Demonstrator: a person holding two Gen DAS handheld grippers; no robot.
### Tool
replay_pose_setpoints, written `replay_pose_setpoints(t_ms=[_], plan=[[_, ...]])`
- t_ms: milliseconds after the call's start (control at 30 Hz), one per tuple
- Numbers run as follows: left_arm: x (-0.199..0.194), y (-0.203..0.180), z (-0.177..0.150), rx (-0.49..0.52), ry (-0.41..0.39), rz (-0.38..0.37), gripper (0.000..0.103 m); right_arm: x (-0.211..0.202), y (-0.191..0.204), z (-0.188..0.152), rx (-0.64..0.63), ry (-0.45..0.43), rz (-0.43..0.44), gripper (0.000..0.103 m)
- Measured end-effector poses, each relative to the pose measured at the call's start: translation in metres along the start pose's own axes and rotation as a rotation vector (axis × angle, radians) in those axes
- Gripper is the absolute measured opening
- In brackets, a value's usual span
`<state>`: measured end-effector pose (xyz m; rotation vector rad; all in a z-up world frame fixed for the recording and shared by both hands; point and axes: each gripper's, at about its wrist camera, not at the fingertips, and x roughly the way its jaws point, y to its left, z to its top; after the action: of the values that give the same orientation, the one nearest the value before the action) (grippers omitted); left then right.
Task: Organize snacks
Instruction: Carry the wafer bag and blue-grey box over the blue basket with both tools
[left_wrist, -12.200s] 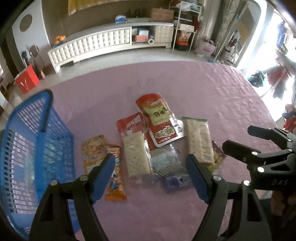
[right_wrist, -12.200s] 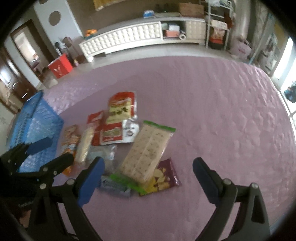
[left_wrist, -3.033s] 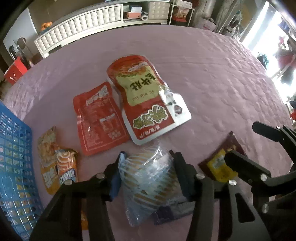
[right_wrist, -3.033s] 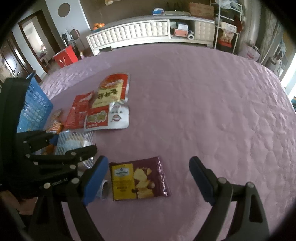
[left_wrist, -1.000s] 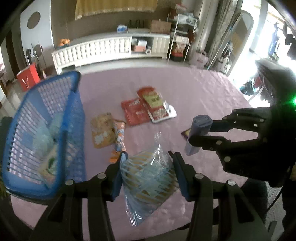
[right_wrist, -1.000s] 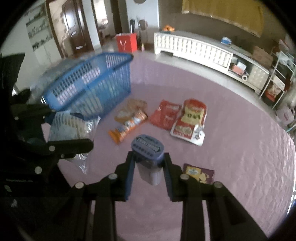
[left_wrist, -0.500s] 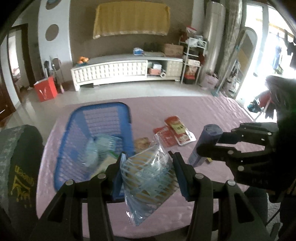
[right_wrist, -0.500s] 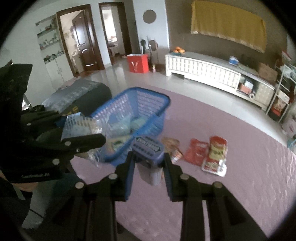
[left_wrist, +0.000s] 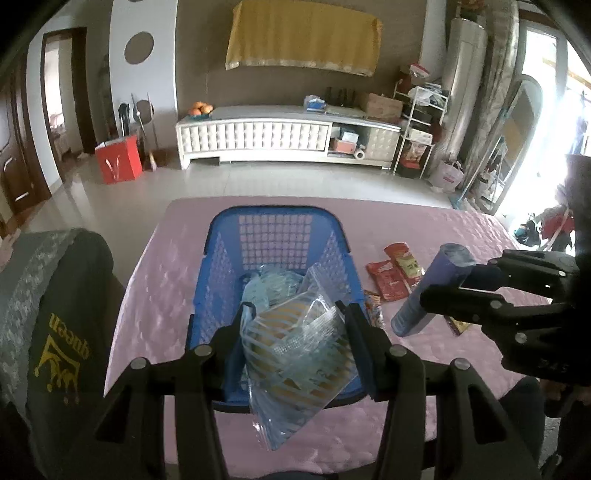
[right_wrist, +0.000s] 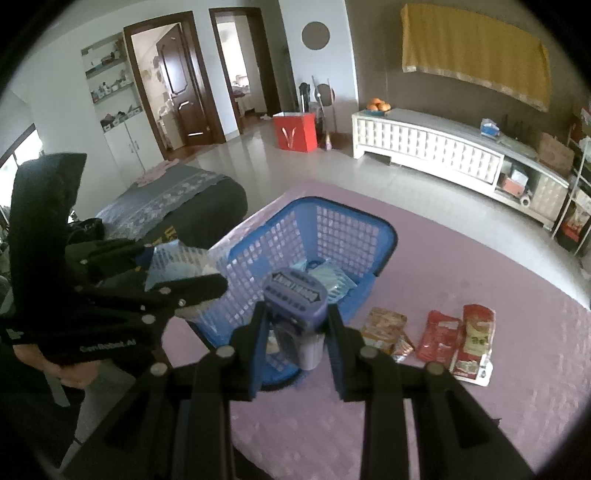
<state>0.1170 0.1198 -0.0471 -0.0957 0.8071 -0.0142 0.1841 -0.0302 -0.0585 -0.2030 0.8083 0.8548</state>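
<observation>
My left gripper (left_wrist: 297, 345) is shut on a clear blue-and-white striped snack bag (left_wrist: 295, 350), held above the near end of the blue plastic basket (left_wrist: 273, 227). The basket sits on the pink tablecloth and holds pale blue packets (left_wrist: 271, 286). My right gripper (right_wrist: 295, 332) is shut on a purple snack tube (right_wrist: 295, 295), held over the basket's (right_wrist: 384, 229) near right corner. In the left wrist view the tube (left_wrist: 430, 291) and the right gripper (left_wrist: 480, 288) hang to the right of the basket. Red packets (right_wrist: 458, 336) and an orange packet (right_wrist: 384, 326) lie right of the basket.
A dark chair back with yellow print (left_wrist: 55, 332) stands at the table's left edge. A dark purple-and-yellow chip packet (left_wrist: 458, 325) peeks out under the right gripper. A white low cabinet (left_wrist: 288, 134) and a red box (left_wrist: 119, 163) stand across the tiled floor.
Both grippers rose and swung left with their loads; the basket now lies straight ahead under the left gripper, nearer the centre of both views. Neither grip has altered.
</observation>
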Motion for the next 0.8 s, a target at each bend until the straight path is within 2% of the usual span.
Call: replay_pose_setpoints(t_ms=[367,467,633,700,767,800], plan=[[0.049,0.022,-0.004,-0.014,0.079,-0.023,0.047,0.04,-0.007,0.006,0.033,0.069,0.022,0.034],[0.062,0.027,-0.005,-0.031,0.111,-0.051,0.047,0.044,-0.007,0.007,0.035,0.067,0.027,0.034],[0.079,0.029,-0.009,-0.04,0.138,-0.054,0.048,0.043,-0.007,0.009,0.039,0.069,0.035,0.034],[0.082,0.031,-0.01,-0.062,0.143,-0.062,0.052,0.042,-0.007,0.008,0.037,0.072,0.035,0.034],[0.079,0.034,-0.009,-0.08,0.136,-0.081,0.067,0.041,-0.007,0.009,0.036,0.074,0.032,0.034],[0.076,0.035,-0.009,-0.084,0.126,-0.088,0.069,0.041,-0.006,0.009,0.037,0.074,0.034,0.034]])
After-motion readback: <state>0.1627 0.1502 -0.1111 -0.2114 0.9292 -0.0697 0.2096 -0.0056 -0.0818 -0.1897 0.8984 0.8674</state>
